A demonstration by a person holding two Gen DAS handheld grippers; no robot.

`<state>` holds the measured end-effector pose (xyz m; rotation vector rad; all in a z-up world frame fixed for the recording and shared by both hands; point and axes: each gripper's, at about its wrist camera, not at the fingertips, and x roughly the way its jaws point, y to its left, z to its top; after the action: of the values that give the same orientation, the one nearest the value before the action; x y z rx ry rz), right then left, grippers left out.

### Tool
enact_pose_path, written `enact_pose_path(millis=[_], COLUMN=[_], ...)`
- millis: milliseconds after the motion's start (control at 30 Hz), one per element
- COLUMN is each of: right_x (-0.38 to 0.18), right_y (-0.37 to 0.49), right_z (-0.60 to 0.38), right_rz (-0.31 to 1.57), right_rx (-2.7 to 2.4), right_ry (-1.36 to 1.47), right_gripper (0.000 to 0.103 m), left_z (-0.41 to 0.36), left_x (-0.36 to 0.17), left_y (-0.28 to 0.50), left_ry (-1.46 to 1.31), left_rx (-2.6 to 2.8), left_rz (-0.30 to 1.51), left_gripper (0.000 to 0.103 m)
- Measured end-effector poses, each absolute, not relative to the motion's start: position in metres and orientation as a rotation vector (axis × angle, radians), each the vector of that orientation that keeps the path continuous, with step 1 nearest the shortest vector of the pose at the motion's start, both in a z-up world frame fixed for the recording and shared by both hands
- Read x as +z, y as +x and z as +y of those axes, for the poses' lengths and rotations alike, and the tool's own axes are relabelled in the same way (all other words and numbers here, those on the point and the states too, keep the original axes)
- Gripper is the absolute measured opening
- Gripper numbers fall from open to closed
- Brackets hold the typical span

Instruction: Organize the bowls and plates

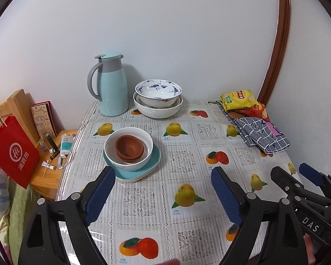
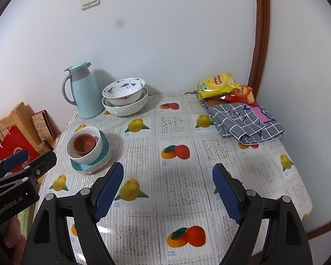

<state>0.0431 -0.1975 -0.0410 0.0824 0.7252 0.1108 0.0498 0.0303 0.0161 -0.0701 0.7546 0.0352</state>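
Left gripper [image 1: 163, 190]: jaws wide, nothing between the blue pads [image 1: 99, 195], hovering over the tablecloth [image 1: 187, 154]. Right gripper [image 2: 167, 190]: jaws wide too, likewise empty, above bare cloth near the front edge.

Just ahead of the left gripper, past its left pad: white bowl [image 1: 130, 165] holding brown bowls [image 1: 129, 149] nested one in another, exact count unclear; seated on stacked square plates [image 1: 152, 164], teal on top, paler ones under. From the right gripper, same stack ahead and to the left, well apart from the pads.

Farther back by the wall: crane bowl [image 1: 157, 91], blue-patterned, nested in big bowl [image 1: 156, 110], white; both empty as far as visible. Just left of them, jug [image 1: 111, 86], lid shut.

Back right corner: snack bags [image 2: 218, 85] and folded checked cloth [image 2: 247, 122], far from both grippers.

Off the table's left: red bag [image 1: 13, 152] by a low wooden stand [image 1: 46, 176] with small tubes.
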Motion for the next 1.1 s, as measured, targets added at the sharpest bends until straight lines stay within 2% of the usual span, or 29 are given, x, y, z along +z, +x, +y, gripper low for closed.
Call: enact_pose_path(millis=[200,1100], right_x=[-0.037,-0.033], right_y=[0.032,0.014], right_z=[-0.199,-0.201], right_rz=[0.708,0.692], right_rx=[0.108,0.127], right_ry=[0.077,0.073], right_gripper=[0.087,0.087], left_z=[0.028,0.022], left_x=[0.014,0.022], left_y=[0.041,0.026], left_ry=[-0.054,-0.029], left_rx=[0.054,0.072], left_rz=[0.763,0.749], left_gripper=[0.092,0.092])
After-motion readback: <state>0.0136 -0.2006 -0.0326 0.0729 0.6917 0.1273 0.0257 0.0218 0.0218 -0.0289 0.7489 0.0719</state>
